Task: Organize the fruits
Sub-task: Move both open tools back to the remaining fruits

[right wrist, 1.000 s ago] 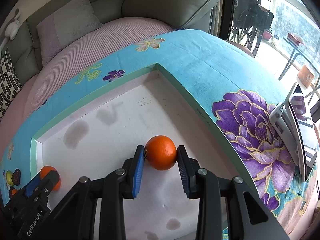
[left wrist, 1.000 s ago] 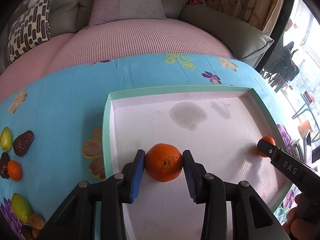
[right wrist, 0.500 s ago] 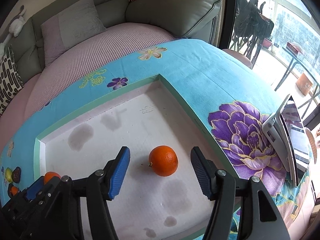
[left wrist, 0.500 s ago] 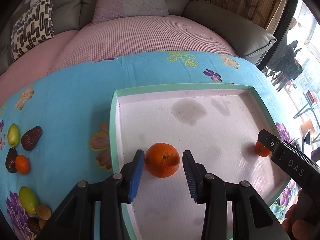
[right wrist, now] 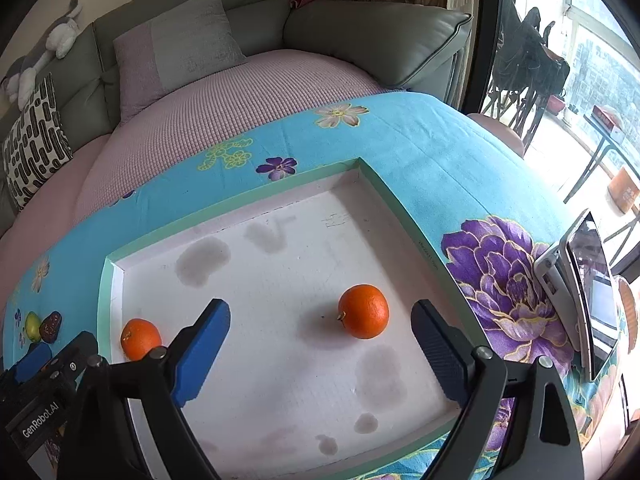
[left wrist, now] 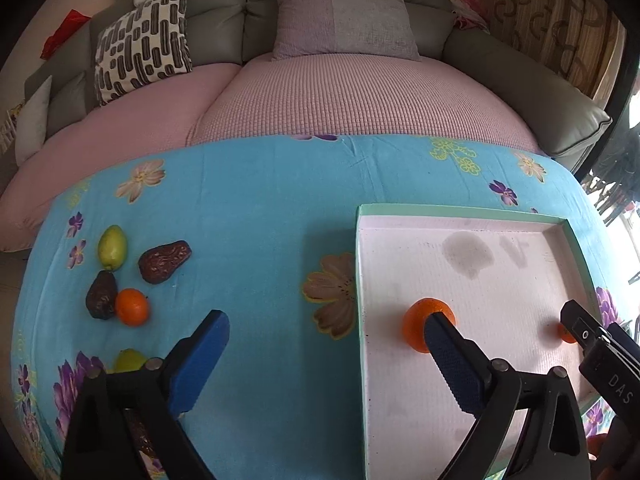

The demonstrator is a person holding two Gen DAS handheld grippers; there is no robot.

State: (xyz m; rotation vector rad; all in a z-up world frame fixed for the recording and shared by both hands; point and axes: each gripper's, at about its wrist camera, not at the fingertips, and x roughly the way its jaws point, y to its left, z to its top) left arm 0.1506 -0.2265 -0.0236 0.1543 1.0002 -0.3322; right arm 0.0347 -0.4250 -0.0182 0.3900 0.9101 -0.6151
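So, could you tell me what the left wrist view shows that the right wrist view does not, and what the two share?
Only the left wrist view shows the third orange, beside a dark date, and a second green fruit near the left gripper.

Only the right wrist view shows the tablet propped past the tray's right side, and the right gripper, jaws opening, gripping nothing.

Both show the tray holding two oranges, one near its left wall and one toward its right, plus a green fruit and brown date on the blue cloth.
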